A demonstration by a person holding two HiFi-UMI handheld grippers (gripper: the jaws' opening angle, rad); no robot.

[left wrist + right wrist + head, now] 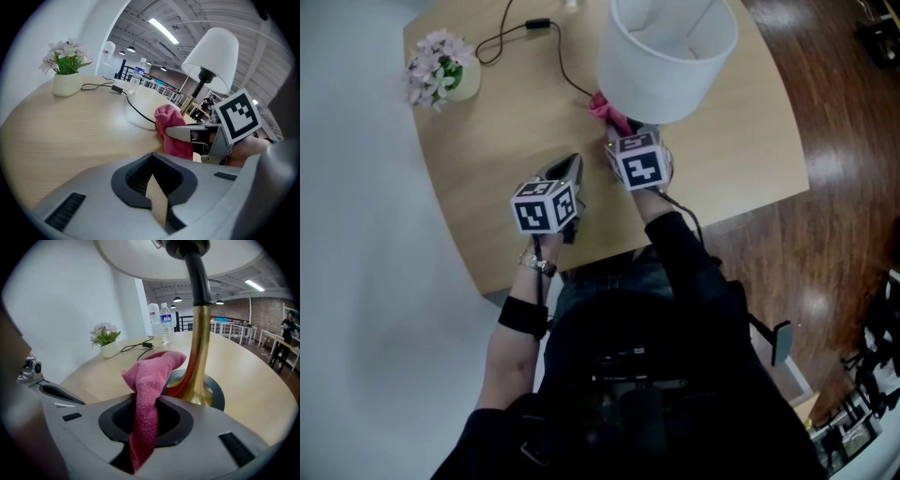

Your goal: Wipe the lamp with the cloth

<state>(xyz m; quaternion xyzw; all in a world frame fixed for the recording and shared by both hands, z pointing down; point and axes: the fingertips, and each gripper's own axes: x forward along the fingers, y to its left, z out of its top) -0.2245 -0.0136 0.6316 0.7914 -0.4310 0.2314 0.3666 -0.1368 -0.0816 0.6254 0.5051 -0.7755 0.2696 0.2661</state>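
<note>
Over the near edge of the round wooden table [516, 122], I hold both claws pointing down and away from me. My right claw [145, 427] is clamped on the pink cloth [152, 376], which rises from between the jaws in a folded bunch. The cloth's upper end lies just beside the brass stem of the lamp [199, 348], above its dark round base; whether they touch cannot be told. The lamp's white shade hangs above that claw. My left claw [154, 187] stands just left of the right one, jaws together with nothing between them, over bare tabletop. Farther back on the table are a pot of pale flowers [441, 70], a black cable [537, 23] and a water bottle [165, 324].
</note>
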